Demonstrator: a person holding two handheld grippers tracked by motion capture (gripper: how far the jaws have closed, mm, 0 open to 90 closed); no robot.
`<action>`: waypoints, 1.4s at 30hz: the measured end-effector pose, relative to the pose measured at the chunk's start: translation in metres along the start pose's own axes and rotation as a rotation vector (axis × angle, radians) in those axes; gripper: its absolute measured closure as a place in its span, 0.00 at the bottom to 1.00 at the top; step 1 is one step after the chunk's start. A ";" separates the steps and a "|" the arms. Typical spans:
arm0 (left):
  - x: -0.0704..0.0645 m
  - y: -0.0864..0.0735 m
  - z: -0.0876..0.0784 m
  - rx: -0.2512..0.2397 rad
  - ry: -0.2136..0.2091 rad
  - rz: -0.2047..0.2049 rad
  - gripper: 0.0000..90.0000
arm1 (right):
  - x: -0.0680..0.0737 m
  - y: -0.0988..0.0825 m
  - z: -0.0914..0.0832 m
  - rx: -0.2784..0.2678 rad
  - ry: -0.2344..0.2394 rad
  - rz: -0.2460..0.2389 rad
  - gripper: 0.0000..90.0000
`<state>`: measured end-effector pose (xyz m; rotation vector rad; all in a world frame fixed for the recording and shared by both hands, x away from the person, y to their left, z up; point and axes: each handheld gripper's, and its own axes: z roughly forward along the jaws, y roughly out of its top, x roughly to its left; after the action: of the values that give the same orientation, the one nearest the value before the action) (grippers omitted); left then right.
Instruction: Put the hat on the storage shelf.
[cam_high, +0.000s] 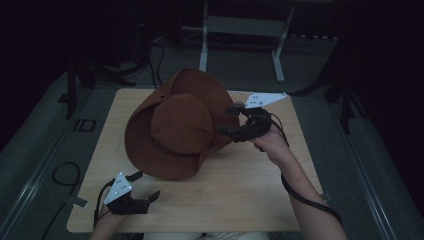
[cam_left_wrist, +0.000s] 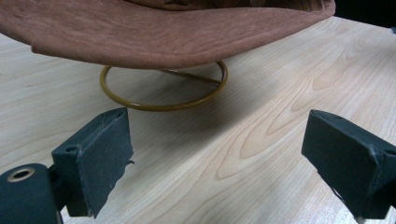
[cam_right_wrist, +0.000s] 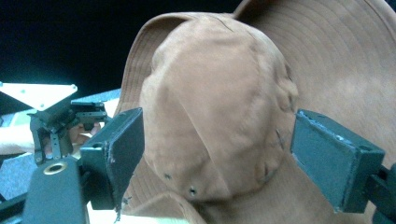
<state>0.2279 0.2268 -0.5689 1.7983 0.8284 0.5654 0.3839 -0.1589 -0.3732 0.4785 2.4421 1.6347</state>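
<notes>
Nearest the person, the left gripper (cam_high: 145, 187) rests low at the front edge of the wooden surface (cam_high: 240, 190), its jaws spread with nothing between them, aimed at the brown hat (cam_high: 177, 125). From the left gripper view, the hat's brim (cam_left_wrist: 163, 37) overhangs a brass-coloured wire ring (cam_left_wrist: 163, 93), apparently the foot of a stand that carries the hat tilted above the surface. Farther off, the right gripper (cam_high: 231, 120) hovers at the hat's right side, jaws wide apart, the crown (cam_right_wrist: 215, 121) framed between them but untouched. This looks like the approach to a grasp. Next, the right jaws must advance and pinch crown or brim without tipping the stand.
</notes>
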 end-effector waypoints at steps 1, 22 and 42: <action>0.000 0.000 0.000 0.000 0.000 -0.002 0.10 | -0.002 -0.004 -0.002 0.000 0.000 0.009 0.18; 0.000 -0.001 0.000 0.005 0.000 -0.002 0.10 | -0.016 -0.097 -0.046 0.023 -0.123 0.047 0.17; 0.000 -0.002 -0.001 0.005 0.002 -0.003 0.10 | -0.020 -0.200 -0.062 0.067 -0.307 0.152 0.16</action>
<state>0.2270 0.2273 -0.5701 1.8007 0.8345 0.5639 0.3494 -0.2896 -0.5346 0.8747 2.2832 1.4110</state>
